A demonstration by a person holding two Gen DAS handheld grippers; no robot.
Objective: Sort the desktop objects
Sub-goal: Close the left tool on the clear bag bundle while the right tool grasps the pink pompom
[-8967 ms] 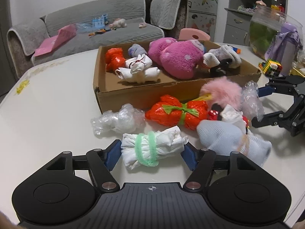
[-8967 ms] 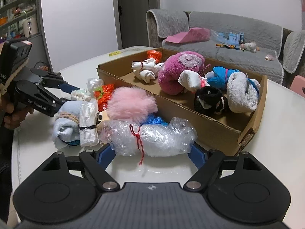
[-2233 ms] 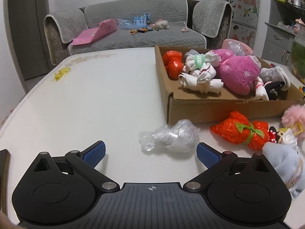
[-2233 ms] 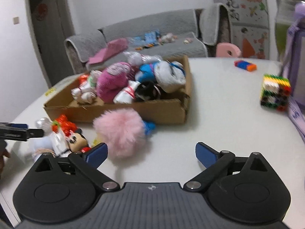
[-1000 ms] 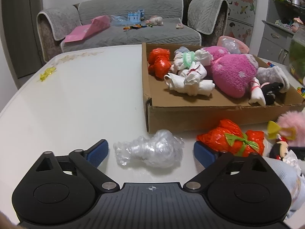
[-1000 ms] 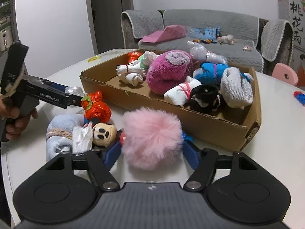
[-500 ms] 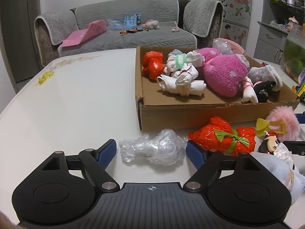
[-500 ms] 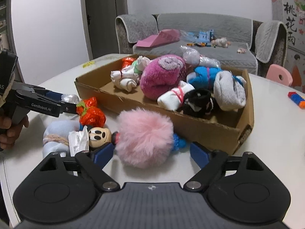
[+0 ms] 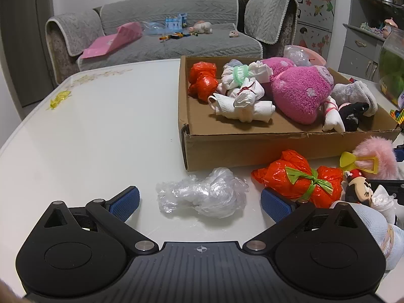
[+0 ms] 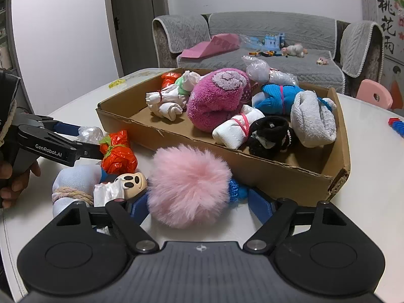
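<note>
A clear crumpled plastic bundle lies on the white table between the open jaws of my left gripper, apart from both pads. A pink fluffy pompom lies between the open jaws of my right gripper, close to both pads. An open cardboard box holds several rolled socks, a magenta plush and orange bundles. An orange bundle tied in green lies beside the right pad of my left gripper. My left gripper also shows in the right wrist view.
A mouse doll and a pale blue sock tied with string lie left of the pompom. A grey sofa stands behind the table. A small coloured block lies at the far right.
My left gripper has opened wider around the clear plastic bundle. My right gripper has moved forward and its jaws have narrowed around the pink pompom.
</note>
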